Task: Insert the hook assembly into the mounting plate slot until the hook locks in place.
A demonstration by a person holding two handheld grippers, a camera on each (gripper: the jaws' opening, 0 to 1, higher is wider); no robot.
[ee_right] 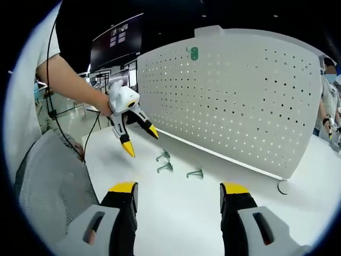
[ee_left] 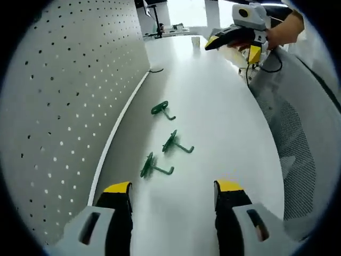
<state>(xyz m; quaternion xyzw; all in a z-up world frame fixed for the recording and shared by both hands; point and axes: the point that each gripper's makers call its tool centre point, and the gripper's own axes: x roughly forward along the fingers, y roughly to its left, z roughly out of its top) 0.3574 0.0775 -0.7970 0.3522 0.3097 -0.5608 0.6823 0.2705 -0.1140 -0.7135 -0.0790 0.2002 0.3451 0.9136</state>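
Note:
Three green hook assemblies lie in a row on the white table: one farthest [ee_left: 160, 109], one in the middle [ee_left: 173, 143] and one nearest [ee_left: 149, 166]. The right gripper view shows them too [ee_right: 163, 156], [ee_right: 165, 167], [ee_right: 195, 173]. The white perforated mounting plate [ee_left: 64, 106] [ee_right: 240, 96] stands upright along the table; a green hook [ee_right: 193, 52] hangs near its top edge. My left gripper [ee_left: 173, 192] is open and empty, short of the nearest hook, and appears hand-held [ee_right: 140, 140] above the table. My right gripper [ee_right: 178, 192] is open and empty, and appears far off [ee_left: 234, 47].
A grey mesh chair back [ee_left: 298, 154] [ee_right: 53, 181] sits beside the table. The plate stands on a round foot [ee_right: 282, 186]. A person [ee_right: 327, 101] stands at the far right. Clutter [ee_left: 165, 29] sits at the table's far end.

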